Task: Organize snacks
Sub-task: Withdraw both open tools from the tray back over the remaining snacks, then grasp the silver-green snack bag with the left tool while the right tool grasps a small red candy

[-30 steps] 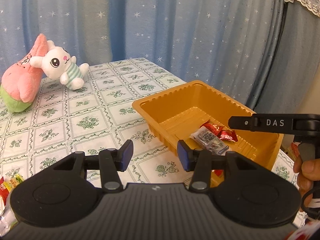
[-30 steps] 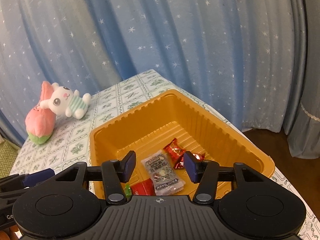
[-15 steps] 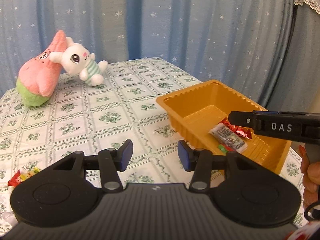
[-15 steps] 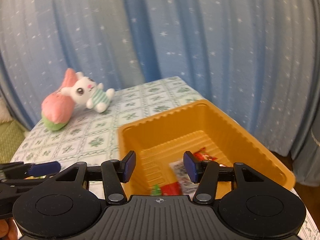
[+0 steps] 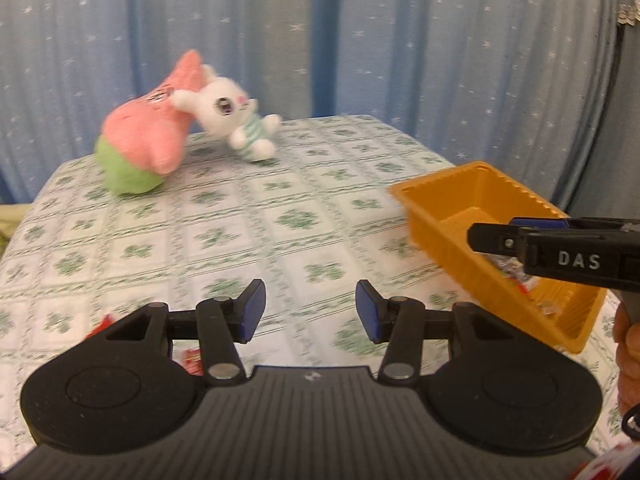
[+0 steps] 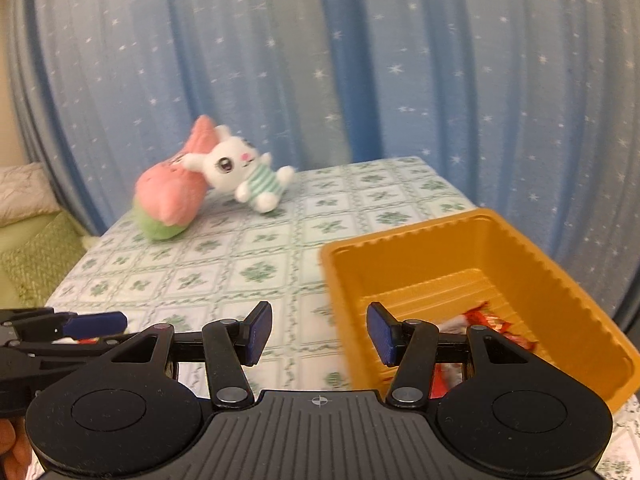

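An orange plastic tray (image 6: 532, 276) sits at the table's right side and holds several red and clear snack packets (image 6: 490, 322). My right gripper (image 6: 319, 333) is open and empty, over the tray's left rim. My left gripper (image 5: 310, 311) is open and empty above the tablecloth, left of the tray (image 5: 440, 204). Red snack packets (image 5: 192, 358) lie on the table under its left finger, partly hidden. The right gripper shows side-on in the left wrist view (image 5: 560, 258), and the left gripper shows in the right wrist view (image 6: 60, 326).
A pink and green plush (image 5: 148, 152) and a white bunny plush (image 5: 236, 118) lie at the table's far left. The green-patterned tablecloth (image 5: 280, 216) covers the table. A blue starred curtain (image 5: 360, 40) hangs behind. A cushion (image 6: 28, 196) lies left of the table.
Both grippers have swung to the left, away from the tray; the tray now sits further right in both views. Both stay open and empty.
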Tool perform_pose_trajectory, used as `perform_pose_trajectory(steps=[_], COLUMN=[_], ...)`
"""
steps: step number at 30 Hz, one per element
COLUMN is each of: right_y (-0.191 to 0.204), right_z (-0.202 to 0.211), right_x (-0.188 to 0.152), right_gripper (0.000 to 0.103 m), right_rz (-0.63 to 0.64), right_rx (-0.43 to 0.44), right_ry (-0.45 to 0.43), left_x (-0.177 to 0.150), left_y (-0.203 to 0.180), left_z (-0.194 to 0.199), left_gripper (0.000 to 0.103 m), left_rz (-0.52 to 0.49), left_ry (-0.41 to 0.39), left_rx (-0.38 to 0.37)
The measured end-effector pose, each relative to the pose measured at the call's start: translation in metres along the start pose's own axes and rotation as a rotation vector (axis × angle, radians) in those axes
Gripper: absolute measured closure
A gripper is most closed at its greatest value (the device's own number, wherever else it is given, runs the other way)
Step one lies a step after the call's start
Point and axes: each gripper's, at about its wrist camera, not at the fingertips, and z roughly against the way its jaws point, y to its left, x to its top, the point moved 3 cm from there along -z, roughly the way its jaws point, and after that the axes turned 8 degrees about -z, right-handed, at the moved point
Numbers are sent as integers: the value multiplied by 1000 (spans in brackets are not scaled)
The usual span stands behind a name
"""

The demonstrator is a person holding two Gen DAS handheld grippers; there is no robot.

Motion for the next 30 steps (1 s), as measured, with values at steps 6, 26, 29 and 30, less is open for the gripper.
perform_pose_trajectory(steps=[6, 26, 29, 30], right_y=[36, 118, 119, 119], right_z=[-8, -63, -69, -70], right_x=[-10, -42, -45, -46], right_gripper=[50, 50, 50, 50], right_rz=[50, 119, 134, 137], right_rx=[66, 201, 203, 203], right_ry=[26, 186, 202, 205], left_x=[-19, -85, -84, -84], left_y=[48, 125, 119, 117], left_z=[18, 20, 7, 3], left_gripper=[57, 59, 66, 66], left_rz=[37, 13, -28, -39], left_ry=[11, 154, 169, 173], left_rx=[79, 117, 81, 68])
